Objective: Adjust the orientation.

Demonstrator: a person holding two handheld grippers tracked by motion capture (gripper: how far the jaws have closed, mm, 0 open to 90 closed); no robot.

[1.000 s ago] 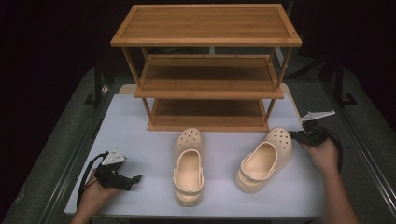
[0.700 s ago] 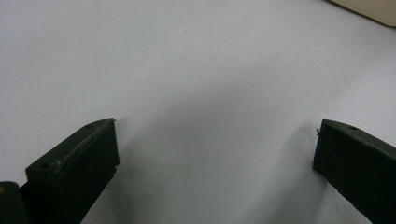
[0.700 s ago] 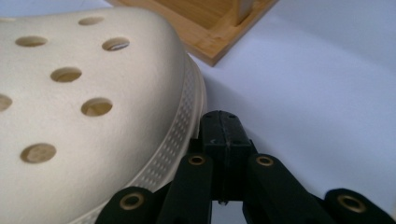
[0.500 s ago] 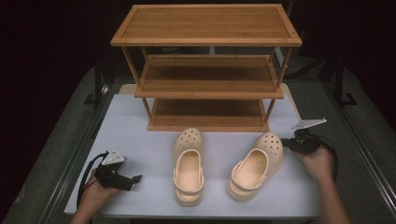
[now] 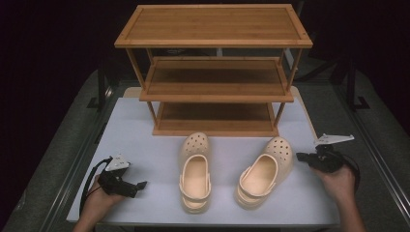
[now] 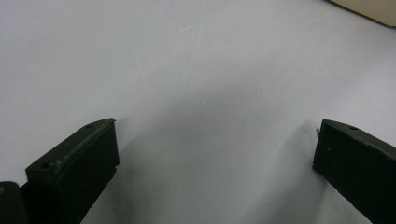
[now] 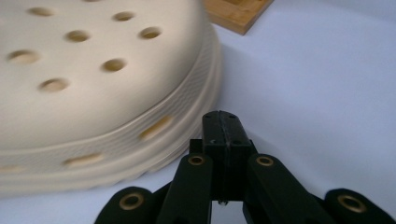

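Now | white table [image 5: 145, 125] | dark room | left tool [image 5: 138, 186] open | right tool [image 5: 302, 157] closed, empty

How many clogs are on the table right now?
2. The left clog lies in front of the wooden rack, pointing straight at it; the right clog sits beside it, angled, near the right gripper. None looks hidden.

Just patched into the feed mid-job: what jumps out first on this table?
A three-tier bamboo rack stands at the back of the white table. In front lie two cream clogs: the left clog straight, the right clog angled. The shut right gripper sits just beside the right clog's toe; the left gripper is open over bare table.
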